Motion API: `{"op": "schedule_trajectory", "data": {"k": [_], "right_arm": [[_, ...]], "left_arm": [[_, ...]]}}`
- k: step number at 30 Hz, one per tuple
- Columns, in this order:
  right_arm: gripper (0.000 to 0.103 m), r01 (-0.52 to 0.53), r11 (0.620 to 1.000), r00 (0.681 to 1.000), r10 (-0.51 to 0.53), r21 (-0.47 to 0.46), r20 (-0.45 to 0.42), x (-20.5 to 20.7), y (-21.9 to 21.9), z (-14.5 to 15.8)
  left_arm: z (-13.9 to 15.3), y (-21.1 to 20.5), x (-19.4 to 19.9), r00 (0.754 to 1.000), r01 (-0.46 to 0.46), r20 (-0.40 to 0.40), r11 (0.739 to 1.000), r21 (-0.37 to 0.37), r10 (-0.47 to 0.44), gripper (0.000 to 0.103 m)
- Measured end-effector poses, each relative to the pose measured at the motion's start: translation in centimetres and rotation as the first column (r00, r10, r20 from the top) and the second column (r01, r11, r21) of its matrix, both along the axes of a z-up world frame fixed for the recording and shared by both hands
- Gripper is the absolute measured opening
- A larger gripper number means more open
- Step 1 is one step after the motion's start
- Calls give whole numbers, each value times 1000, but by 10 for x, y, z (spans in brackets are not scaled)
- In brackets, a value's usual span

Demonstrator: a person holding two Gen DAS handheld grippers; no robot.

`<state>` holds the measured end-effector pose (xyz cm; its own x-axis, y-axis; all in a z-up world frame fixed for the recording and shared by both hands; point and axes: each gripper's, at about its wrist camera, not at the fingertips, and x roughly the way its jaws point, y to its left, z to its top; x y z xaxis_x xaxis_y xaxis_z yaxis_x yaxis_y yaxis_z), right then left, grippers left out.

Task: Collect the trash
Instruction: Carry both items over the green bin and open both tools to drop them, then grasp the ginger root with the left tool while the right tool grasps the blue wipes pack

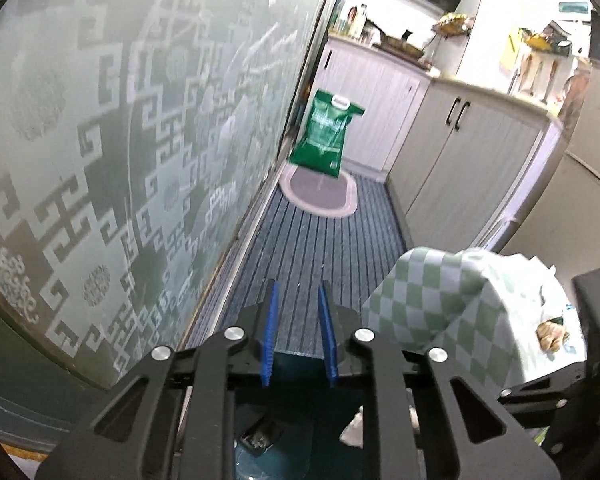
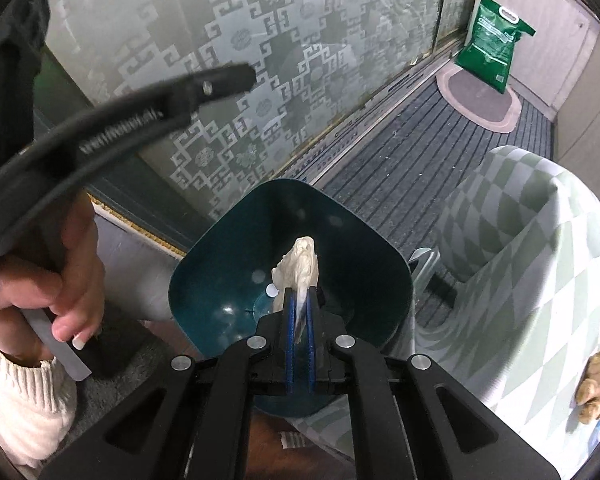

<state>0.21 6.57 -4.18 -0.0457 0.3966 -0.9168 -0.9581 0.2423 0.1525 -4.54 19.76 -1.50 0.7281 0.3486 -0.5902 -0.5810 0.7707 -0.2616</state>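
The right gripper point(image 2: 299, 312) has its jaws pinching a crumpled tissue point(image 2: 298, 268) over the teal trash bin point(image 2: 220, 264) — light, soft, best held mid-wad — while the left gripper point(image 1: 298, 308), at 10 o'clock, hangs spread.

Left wrist view: low, facing along striped floor mat point(image 1: 312, 248) beside frosted glass door point(image 1: 140, 140). Right wrist view: higher, tilted down, close over teal bin point(image 2: 228, 248). Shared: door, mat, green bag point(image 1: 326, 134), checkered cloth point(image 1: 440, 300).
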Motion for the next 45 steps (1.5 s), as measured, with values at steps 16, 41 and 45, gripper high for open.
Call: {"op": "schedule_trajectory", "data": {"k": [16, 41, 45], "right_arm": [[54, 8, 984, 1000, -11, 176, 18, 3, -13, 34], [69, 370, 814, 879, -463, 447, 115, 115, -184, 103], [69, 416, 795, 856, -506, 441, 104, 129, -206, 99]], "left_arm": [[26, -11, -22, 974, 12, 227, 998, 61, -25, 19], [32, -109, 51, 930, 272, 197, 941, 201, -311, 47], [28, -128, 66, 913, 333, 174, 921, 205, -369, 50]]}}
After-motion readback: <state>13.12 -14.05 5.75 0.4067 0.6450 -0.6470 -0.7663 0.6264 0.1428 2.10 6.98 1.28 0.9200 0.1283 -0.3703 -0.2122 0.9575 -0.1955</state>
